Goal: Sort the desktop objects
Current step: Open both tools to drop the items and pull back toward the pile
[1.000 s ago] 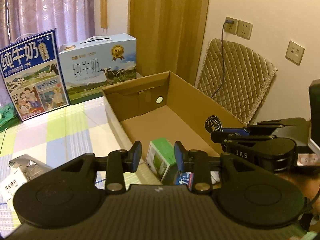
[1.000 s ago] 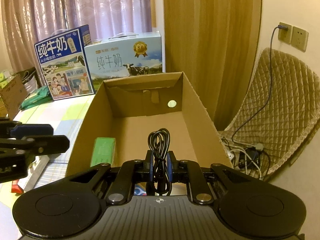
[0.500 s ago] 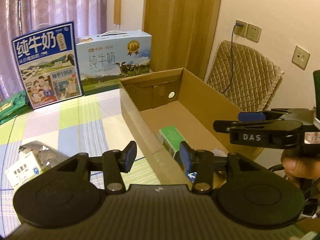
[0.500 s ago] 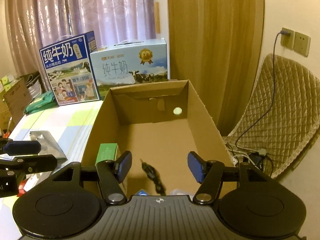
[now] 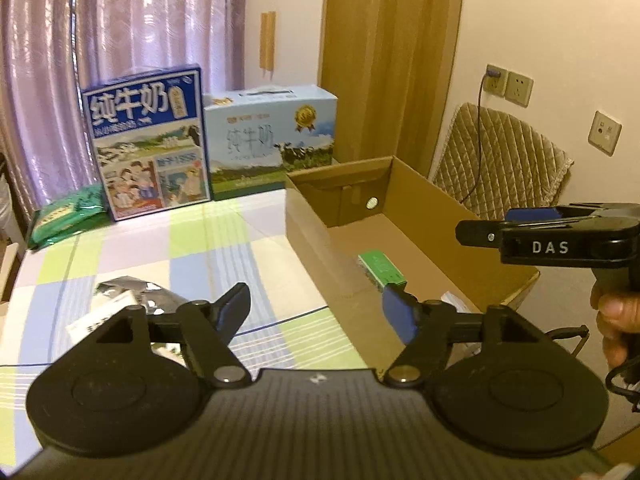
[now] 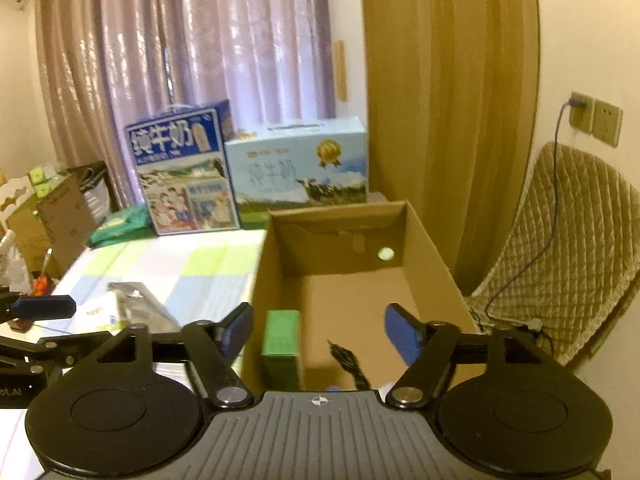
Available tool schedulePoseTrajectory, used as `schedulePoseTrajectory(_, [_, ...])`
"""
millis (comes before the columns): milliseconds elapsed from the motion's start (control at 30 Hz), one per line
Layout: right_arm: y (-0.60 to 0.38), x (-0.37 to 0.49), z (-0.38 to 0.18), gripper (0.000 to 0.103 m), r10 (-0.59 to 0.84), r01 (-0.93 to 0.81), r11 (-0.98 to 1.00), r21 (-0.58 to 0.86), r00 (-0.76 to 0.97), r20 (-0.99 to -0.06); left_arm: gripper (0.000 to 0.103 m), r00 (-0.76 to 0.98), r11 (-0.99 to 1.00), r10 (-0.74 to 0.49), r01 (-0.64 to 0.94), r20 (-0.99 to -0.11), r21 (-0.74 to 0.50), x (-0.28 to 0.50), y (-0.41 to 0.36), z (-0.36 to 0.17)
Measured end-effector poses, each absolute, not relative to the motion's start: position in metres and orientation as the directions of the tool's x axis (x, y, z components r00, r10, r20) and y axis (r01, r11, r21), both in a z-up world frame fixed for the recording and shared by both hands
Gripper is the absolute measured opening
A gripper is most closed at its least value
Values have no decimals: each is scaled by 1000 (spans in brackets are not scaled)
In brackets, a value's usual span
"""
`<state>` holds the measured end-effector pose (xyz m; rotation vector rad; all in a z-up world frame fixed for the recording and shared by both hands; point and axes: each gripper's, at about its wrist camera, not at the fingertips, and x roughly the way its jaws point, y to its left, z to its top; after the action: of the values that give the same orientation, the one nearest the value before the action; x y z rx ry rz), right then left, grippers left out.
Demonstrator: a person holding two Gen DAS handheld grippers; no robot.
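Both the left gripper (image 5: 316, 312) and right gripper (image 6: 318, 330) hang spread and empty above the cardboard box (image 6: 434, 264), the black cable (image 6: 348, 362) lying inside; the silver packet (image 5: 132, 294) near the worktop's left edge likely needs a low, flat grasp.

A brown cardboard box (image 6: 432, 272) holds a green carton (image 6: 282, 338) and a black cable (image 6: 348, 360), on a tablecloth (image 5: 192, 248) checked in lime green, pale blue and white, with a silvery, possibly foil packet (image 5: 132, 292), before blue-and-white milk cases (image 5: 148, 140) and mauve curtains (image 6: 200, 60).
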<state>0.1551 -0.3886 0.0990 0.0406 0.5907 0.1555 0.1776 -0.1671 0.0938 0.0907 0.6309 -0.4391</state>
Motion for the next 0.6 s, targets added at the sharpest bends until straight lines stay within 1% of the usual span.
schedulePoseTrajectory(100, [-372, 144, 109, 86, 175, -164, 984, 68, 828, -533, 78, 736, 913, -352, 407, -579, -38, 166, -152, 101])
schedulePoseTrajectory(167, [-361, 137, 114, 89, 193, -187, 980, 65, 828, -526, 81, 745, 919, -334, 392, -577, -26, 159, -141, 104])
schedulePoseTrajectory(233, [-350, 132, 117, 90, 211, -209, 976, 64, 825, -524, 87, 757, 929, -313, 371, -573, -17, 151, -129, 106])
schedulePoseTrajectory(400, [-325, 118, 123, 96, 248, -253, 965, 64, 818, -519, 90, 776, 947, -270, 321, -570, -13, 136, -96, 110])
schedulePoseTrajectory(500, [-308, 110, 125, 101, 272, -286, 957, 54, 812, -517, 95, 784, 958, -241, 288, -572, -9, 127, -77, 111])
schedulePoseTrajectory(600, [-292, 104, 126, 101, 290, -315, 948, 42, 803, -520, 98, 791, 965, -217, 263, -572, -2, 118, -61, 112])
